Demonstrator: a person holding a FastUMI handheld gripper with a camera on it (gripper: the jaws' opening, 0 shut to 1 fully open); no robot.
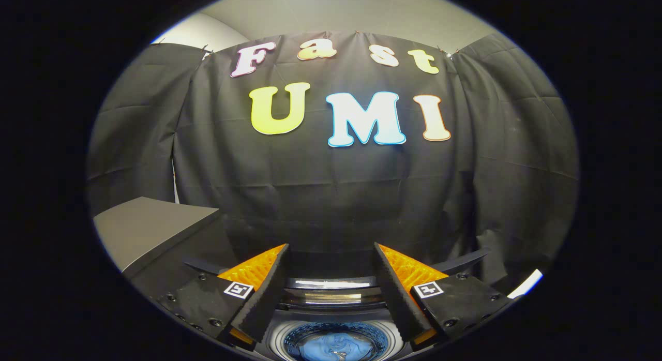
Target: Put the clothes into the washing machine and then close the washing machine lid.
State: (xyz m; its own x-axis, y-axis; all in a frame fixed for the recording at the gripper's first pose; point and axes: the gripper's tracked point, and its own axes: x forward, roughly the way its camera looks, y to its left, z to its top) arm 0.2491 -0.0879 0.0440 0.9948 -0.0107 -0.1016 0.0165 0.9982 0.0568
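The gripper (331,257) sits at the bottom centre of the frame with its fingers spread wide and nothing between them. Low between the fingers, at the very bottom of the frame, the washing machine (331,299) shows its round open drum, ringed by a pale rim with a glossy, reflective band behind it. Inside the drum lie the clothes (335,346), a crumpled blue bundle of soft fabric, below the fingertips and not touching them. At the lower left of the frame stands a flat grey surface (150,231) with a straight edge, smooth and matte. Beyond the fingers hangs the creased black cloth wall (331,195).
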